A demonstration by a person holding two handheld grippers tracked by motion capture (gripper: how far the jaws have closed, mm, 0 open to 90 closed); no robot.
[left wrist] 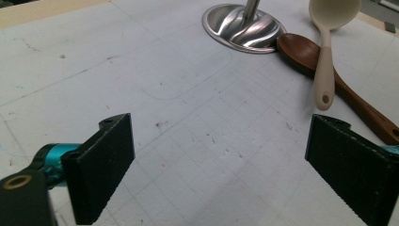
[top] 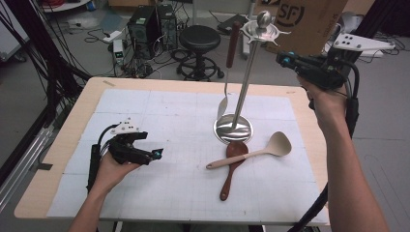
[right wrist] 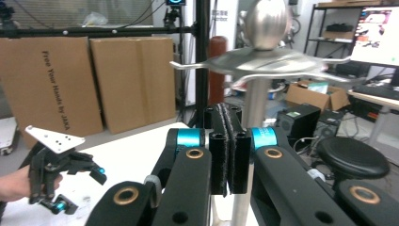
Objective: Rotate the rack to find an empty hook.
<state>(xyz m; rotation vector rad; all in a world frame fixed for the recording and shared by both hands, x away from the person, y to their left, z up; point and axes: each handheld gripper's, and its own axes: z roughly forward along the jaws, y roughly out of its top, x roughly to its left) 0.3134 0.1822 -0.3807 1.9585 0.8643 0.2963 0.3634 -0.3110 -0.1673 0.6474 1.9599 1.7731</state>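
Bare mat (top: 159,193) around left tool (top: 155,153)

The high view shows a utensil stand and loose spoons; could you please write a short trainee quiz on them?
1. True or false: the right gripper is shut on the beige plastic ladle.
2. Which utensil hangs from the silver metal stand: A brown-handled metal spatula, B dark wooden spoon?
3. The left gripper has its jaws ____.

Key: 1 false; 2 A; 3 open.
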